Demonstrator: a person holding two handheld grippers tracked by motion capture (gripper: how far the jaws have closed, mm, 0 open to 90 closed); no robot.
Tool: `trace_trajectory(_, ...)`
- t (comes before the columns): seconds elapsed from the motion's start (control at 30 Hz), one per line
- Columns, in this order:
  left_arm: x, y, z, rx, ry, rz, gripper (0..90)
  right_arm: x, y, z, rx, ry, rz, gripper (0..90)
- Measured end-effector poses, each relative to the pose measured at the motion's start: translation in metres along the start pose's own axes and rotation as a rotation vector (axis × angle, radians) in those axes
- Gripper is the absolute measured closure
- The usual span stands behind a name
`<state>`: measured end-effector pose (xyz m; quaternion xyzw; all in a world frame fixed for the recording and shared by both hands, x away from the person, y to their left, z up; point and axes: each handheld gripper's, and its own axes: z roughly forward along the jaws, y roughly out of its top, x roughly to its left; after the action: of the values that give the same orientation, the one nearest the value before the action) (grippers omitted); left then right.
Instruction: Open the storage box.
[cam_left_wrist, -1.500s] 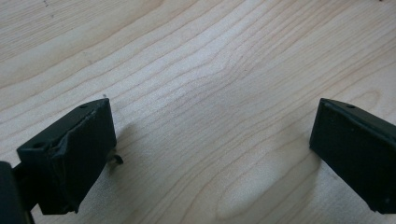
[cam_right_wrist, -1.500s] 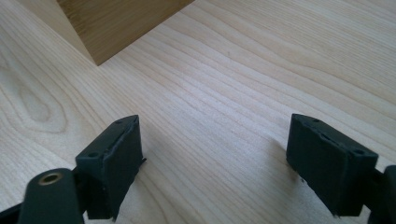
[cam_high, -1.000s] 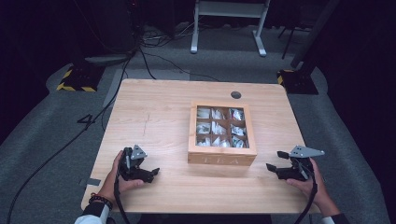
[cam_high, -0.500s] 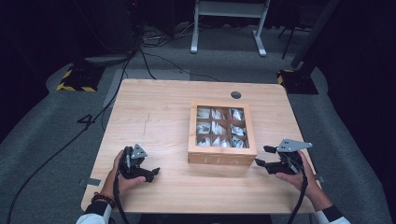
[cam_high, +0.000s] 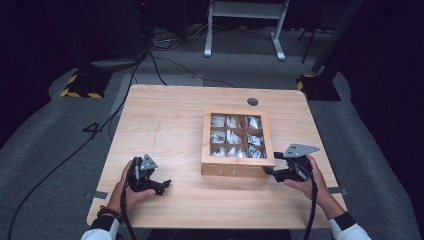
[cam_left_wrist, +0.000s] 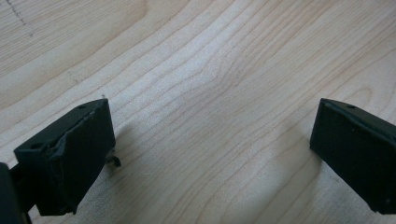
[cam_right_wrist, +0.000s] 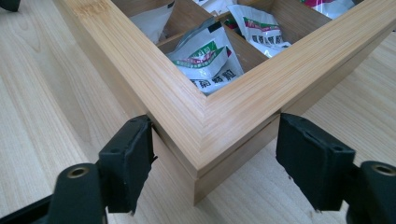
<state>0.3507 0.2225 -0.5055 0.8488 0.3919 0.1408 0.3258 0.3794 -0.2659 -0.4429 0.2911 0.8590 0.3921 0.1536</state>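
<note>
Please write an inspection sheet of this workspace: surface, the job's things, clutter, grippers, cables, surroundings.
Surface: light wooden table, with a round cable hole near its far edge.
Job's things: wooden compartment box with a framed lid; white sachets lie in its compartments.
Clutter: nothing seen on the table.
Grippers: right hand-held gripper open, its jaws astride the box's near right corner, one on each side; contact cannot be told. Left hand-held gripper open, low over bare wood, away from the box.
Cables: one trails from each gripper toward the person; black cables lie on the floor.
Surroundings: grey carpet, white stand frame, yellow-black striped bases, dark background.
</note>
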Motion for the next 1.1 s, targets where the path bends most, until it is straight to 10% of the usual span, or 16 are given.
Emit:
trace_trajectory(0.9,-0.001,0.002,-0.001,0.015,-0.001,-0.015,1.2,0.001,0.03,-0.019,-0.135,-0.066,0.011,21.0)
trace_trajectory(1.1,0.001,0.005,-0.004,-0.008,-0.012,-0.018,19.0,-0.002,0.036,-0.023,-0.166,-0.067,0.021,21.0)
